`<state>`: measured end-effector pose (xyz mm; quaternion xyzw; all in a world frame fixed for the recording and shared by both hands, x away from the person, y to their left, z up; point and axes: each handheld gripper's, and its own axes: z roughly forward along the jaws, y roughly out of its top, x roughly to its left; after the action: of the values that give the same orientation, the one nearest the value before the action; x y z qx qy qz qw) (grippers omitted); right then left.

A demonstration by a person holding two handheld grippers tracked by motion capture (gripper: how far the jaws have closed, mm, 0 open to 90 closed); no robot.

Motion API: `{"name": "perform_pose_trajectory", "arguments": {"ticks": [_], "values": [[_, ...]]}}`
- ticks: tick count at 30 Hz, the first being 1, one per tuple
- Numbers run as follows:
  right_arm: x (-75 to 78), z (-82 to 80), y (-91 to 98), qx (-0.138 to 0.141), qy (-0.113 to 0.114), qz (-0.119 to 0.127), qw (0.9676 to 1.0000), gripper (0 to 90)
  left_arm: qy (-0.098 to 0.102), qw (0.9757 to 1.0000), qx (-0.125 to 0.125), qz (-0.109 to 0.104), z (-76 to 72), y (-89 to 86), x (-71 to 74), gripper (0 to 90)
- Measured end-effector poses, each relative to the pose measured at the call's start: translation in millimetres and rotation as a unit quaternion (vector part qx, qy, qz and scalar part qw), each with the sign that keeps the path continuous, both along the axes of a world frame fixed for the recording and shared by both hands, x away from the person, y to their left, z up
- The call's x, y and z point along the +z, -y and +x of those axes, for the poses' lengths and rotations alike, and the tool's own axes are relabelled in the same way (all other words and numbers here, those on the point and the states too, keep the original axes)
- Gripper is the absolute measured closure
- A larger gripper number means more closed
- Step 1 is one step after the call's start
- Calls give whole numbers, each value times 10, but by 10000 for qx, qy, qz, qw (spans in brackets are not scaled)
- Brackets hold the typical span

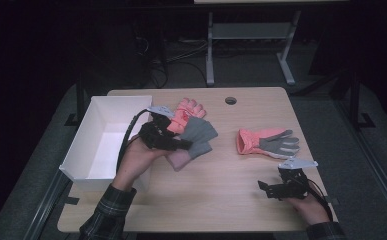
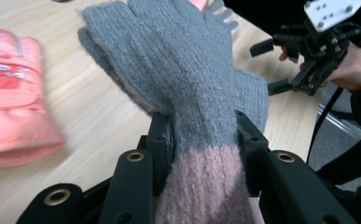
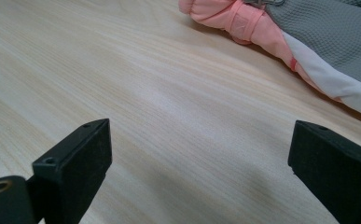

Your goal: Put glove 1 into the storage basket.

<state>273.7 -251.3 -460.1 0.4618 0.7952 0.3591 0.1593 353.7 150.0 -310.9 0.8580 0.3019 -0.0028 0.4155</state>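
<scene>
A grey and pink knitted glove [image 2: 192, 93] is clamped between the jaws of the left gripper [image 2: 201, 140], the grip being taken where the grey knit meets the pink cuff. In the high view the same gripper [image 1: 173, 140] is seen held over the desk [image 1: 221, 195] just right of a white box [image 1: 106, 137], with the knitted glove hanging from it toward the desk's middle. An orange glove [image 1: 186, 112] is seen partly under and behind the knitted one, near the far edge of the desk. A second orange glove with a grey palm [image 1: 268, 142] is laid flat on the right half of the desk, well apart from the first. The right gripper [image 1: 271, 189] is held low over the near right corner of the desk; its jaws are spread wide with nothing between them, and in the right gripper view [image 3: 201, 158] bare wood is seen between them, with the orange and grey glove beyond.
</scene>
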Motion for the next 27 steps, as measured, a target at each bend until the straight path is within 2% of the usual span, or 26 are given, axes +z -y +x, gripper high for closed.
{"name": "perform_pose_trajectory", "arguments": {"ticks": [1,2,3,4,7,9,12,15,22,24,25,26,27], "values": [[2,-2,-2,5,-2,5,10000,57,46,10000,76,-38,1,-86,48,650],[2,-2,-2,5,-2,5,10000,57,46,10000,76,-38,1,-86,48,650],[0,-2,-2,3,-4,1,10000,57,85,9998,161,-122,6,-175,92,650],[0,-2,-2,3,-4,1,10000,57,85,9998,161,-122,6,-175,92,650],[0,-3,-3,0,-9,5,10000,57,140,9991,339,-203,20,-328,142,650],[2,-3,-4,5,-5,9,10000,57,160,9990,385,-190,26,-373,151,650],[4,12,-19,23,12,21,10000,57,209,9976,627,-202,29,-510,168,650],[3,25,-36,63,0,21,10000,57,226,9967,754,-213,35,-601,179,650],[7,62,-84,151,-9,29,9999,57,291,9921,1204,-209,56,-936,176,649],[10,77,-101,192,-7,24,9998,57,297,9898,1375,-210,54,-1042,165,650],[10,97,-130,231,-13,30,9997,57,293,9874,1543,-212,46,-1149,156,650],[9,109,-141,259,-14,13,9997,57,293,9874,1543,-212,46,-1149,156,650],[7,121,-154,280,-7,17,9996,57,288,9847,1704,-239,39,-1249,144,650]]}}
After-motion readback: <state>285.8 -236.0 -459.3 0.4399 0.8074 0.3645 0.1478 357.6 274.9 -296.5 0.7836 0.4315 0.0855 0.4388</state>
